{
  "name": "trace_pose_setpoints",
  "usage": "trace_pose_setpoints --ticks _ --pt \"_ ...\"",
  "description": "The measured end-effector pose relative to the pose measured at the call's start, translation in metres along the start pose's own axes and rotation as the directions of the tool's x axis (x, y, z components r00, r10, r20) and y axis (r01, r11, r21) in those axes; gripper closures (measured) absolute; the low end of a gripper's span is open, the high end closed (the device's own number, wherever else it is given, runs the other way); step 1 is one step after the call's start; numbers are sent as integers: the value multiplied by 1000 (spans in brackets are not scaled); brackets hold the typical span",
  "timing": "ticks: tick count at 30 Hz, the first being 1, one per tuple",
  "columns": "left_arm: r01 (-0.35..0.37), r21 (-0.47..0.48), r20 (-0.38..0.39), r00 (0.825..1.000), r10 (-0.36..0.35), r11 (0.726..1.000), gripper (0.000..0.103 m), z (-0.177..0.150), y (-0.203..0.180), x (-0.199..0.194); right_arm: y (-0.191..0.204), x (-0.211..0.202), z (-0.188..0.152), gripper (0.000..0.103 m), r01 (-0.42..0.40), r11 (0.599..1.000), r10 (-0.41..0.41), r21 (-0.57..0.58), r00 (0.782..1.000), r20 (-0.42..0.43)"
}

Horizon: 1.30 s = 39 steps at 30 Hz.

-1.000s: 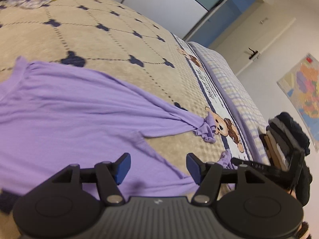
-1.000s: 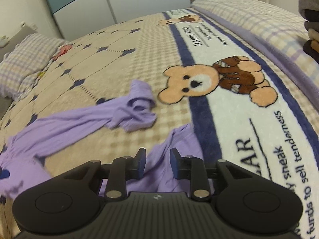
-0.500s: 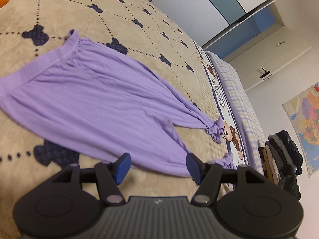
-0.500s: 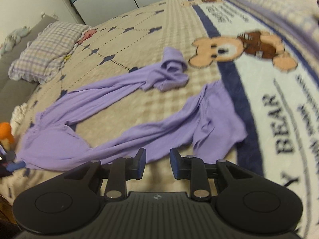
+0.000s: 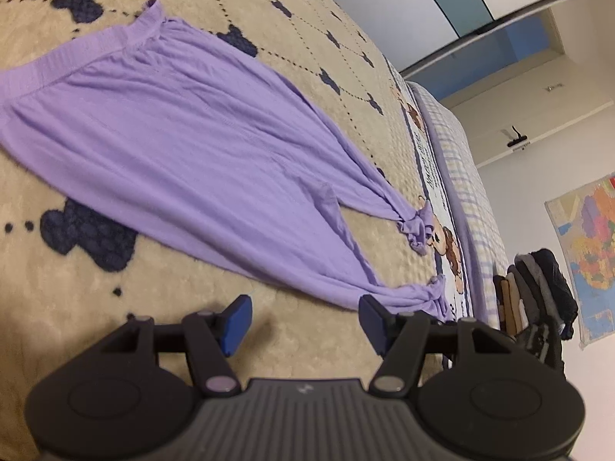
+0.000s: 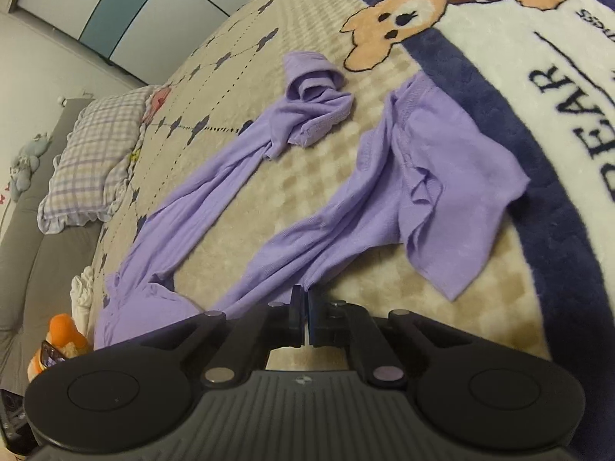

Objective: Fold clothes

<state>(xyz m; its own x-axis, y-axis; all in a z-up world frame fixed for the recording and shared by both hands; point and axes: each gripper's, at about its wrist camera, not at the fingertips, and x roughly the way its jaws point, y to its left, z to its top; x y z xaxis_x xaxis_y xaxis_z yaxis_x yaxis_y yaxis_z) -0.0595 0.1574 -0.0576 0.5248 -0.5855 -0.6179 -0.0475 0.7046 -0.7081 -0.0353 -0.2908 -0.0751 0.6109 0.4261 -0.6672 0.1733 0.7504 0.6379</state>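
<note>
Purple pants [image 5: 200,146] lie spread flat on the bed's beige blanket [image 5: 96,307], waistband at upper left and both legs running toward the bear print. Each leg end is bunched. My left gripper [image 5: 303,322] is open, just short of the near leg's edge, with nothing between its blue pads. In the right wrist view the same purple pants [image 6: 315,230] stretch away with the near leg's cuff crumpled at right. My right gripper [image 6: 303,301] is shut at the near leg's edge, where the cloth puckers into its tips.
A checked pillow [image 6: 96,157] lies at the head of the bed. An orange toy [image 6: 61,330] and white cloth [image 6: 82,292] sit at the bed's left edge. Stacked dark clothes [image 5: 538,292] stand beyond the bed's far side, below a wall map [image 5: 592,246].
My right gripper has closed from a narrow gap and dropped onto the near leg's edge. The left gripper has drawn back toward the near side, still open.
</note>
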Motion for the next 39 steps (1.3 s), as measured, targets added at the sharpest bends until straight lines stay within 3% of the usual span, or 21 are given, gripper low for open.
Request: trace_pose_setpoints --ticks 4,10,15,20,27,32,35,37,39 --pt "-11 -27 10 1000 11 1000 40 -6 7 -3 -1 -28 -1 101 -7 1000 7 -4 1000 10" --pt "-21 -158 97 995 36 987 42 -20 30 -18 3 -59 -8 101 -43 999 43 -20 999 9" --pt "-34 -251 191 978 84 967 42 -23 38 -25 1 -51 -15 101 1 999 -2 -37 999 -40" --pt "-38 -343 279 950 140 938 49 -26 47 -32 -4 -39 -27 101 35 998 -40 -45 995 -95" --pt "5 -462 390 899 198 887 56 -28 59 -31 -4 -45 -29 101 18 999 -21 -46 997 -78" --pt "-15 -461 430 871 238 887 60 -26 57 -24 -3 -43 -27 101 15 999 -18 -39 997 -76" --pt "-61 -435 451 848 276 898 71 -29 54 -18 -2 -40 -28 101 16 999 -19 -44 996 -82" --pt "-84 -430 461 836 299 899 87 -33 56 -15 -2 -40 -28 101 16 999 -20 -44 996 -84" --pt "-92 -435 465 829 311 896 94 -35 60 -13 -3 -40 -28 101 16 999 -19 -41 996 -86"
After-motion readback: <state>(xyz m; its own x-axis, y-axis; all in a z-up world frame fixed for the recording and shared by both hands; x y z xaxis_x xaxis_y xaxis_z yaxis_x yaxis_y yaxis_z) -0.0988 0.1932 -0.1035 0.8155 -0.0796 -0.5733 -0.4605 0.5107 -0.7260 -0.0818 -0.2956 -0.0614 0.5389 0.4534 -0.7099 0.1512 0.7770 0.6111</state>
